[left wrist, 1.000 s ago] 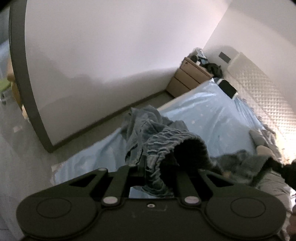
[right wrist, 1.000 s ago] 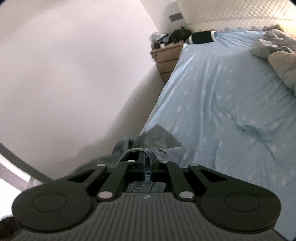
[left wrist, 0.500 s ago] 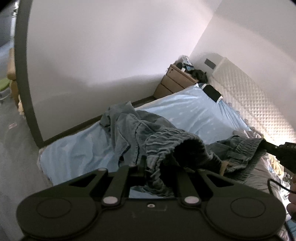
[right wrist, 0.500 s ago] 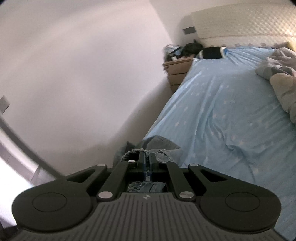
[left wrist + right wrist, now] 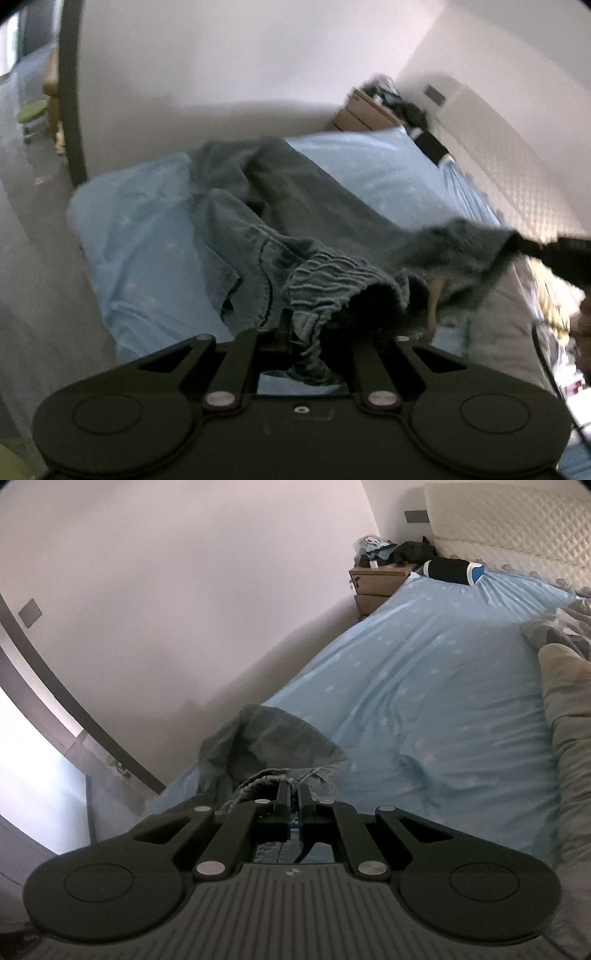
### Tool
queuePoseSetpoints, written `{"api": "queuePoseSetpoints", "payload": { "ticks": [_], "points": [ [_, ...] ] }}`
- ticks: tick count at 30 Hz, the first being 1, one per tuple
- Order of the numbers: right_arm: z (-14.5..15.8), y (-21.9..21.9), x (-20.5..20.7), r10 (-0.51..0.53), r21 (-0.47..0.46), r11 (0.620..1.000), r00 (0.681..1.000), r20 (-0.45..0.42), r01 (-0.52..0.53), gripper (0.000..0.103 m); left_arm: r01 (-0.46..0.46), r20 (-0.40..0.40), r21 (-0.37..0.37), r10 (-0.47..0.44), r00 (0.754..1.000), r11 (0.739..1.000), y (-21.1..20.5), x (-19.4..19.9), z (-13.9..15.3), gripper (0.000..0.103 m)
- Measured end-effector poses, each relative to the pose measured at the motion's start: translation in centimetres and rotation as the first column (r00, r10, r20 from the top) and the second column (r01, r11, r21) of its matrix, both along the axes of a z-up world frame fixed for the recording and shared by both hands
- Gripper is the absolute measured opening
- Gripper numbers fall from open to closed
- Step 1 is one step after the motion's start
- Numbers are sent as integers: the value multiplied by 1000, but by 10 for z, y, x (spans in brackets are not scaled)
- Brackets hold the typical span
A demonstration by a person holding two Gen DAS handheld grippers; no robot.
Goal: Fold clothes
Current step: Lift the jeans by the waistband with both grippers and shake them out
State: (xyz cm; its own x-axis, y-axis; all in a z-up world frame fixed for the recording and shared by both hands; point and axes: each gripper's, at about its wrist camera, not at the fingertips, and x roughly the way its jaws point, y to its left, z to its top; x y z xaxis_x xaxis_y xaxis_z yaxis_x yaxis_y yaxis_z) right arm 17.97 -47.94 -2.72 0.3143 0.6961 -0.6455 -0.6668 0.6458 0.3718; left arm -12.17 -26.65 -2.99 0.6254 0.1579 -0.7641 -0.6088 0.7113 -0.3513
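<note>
1. Left claw (image 5: pixel 295 325): jaws pressed together on the gathered elastic waistband of a pair of blue denim trousers (image 5: pixel 280 206); the bunched band hangs over and partly hides the fingers

2. Right claw (image 5: pixel 293 794): jaws pressed nearly together, pinching a frayed edge of the same trousers (image 5: pixel 266 734); in the left wrist view this claw (image 5: pixel 517 245) appears at the right edge as a dark bar gripping the far side of the waistband

3. Trousers: held at the waist between the two claws, the band raised off the mattress; the legs trail away from the waist across the bed towards its near corner, one lying rumpled over the other

4. Bed (image 5: pixel 443 709): covered by a pale blue sheet with small light markings, wrinkled in the middle; a quilted cream headboard (image 5: pixel 517 524) stands at its far end

5. Grey bedding (image 5: pixel 569 716): heaped along the right side of the bed, well apart from the trousers

6. Dark roll with white and blue ends (image 5: pixel 452 570): lies at the head of the bed, just beside a wooden bedside cabinet (image 5: pixel 376 587) whose top carries dark clutter too small to identify

7. Left wrist view: blurred throughout
</note>
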Motion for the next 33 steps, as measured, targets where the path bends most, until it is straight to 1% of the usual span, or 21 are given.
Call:
{"api": "queuePoseSetpoints", "payload": {
  "ticks": [3,7,9,12,13,17,20,23,24,26,28,29,31,33],
  "points": [
    [-13,-12,17,3,-41,999,1000,16,-2,2,45,-29,-6,-46,999,999,-21,22,-18,8],
    [-47,-31,37,-16,-108,994,1000,-12,14,2,86,-88,-34,-89,992,996,-45,52,-55,8],
    [-66,-39,47,-31,-148,989,999,-22,27,2,114,-125,-27,-116,985,993,-59,66,-78,8],
    [-93,-51,60,-61,-200,978,998,25,65,0,127,-183,-54,-135,974,990,-73,83,-120,9],
    [-102,-56,68,-77,-209,975,997,23,80,0,132,-203,-60,-142,969,989,-79,87,-135,9],
    [-150,-80,95,-152,-269,953,988,-28,139,0,152,-277,-67,-165,946,986,-99,99,-192,10],
    [-185,-93,95,-181,-306,940,981,-68,152,0,143,-310,-61,-155,938,988,-105,99,-232,10],
    [-217,-101,83,-195,-343,928,975,-107,148,0,136,-313,-45,-143,939,990,-106,92,-256,10],
    [-225,-104,77,-201,-350,925,972,-122,147,0,132,-317,-47,-140,938,990,-104,90,-261,10],
    [-232,-108,66,-209,-352,925,967,-146,146,0,136,-321,-61,-148,936,989,-105,89,-261,10],
    [-233,-111,51,-208,-343,928,964,-164,142,0,136,-325,-81,-155,933,987,-101,88,-251,12],
    [-230,-109,41,-200,-336,932,965,-170,133,0,136,-323,-93,-159,933,986,-97,87,-244,17],
    [-221,-104,22,-184,-327,937,969,-164,122,0,146,-328,-127,-180,927,981,-93,86,-230,31],
    [-209,-97,5,-174,-313,942,973,-155,119,0,171,-341,-156,-215,915,973,-91,83,-217,37]
  ]
}}
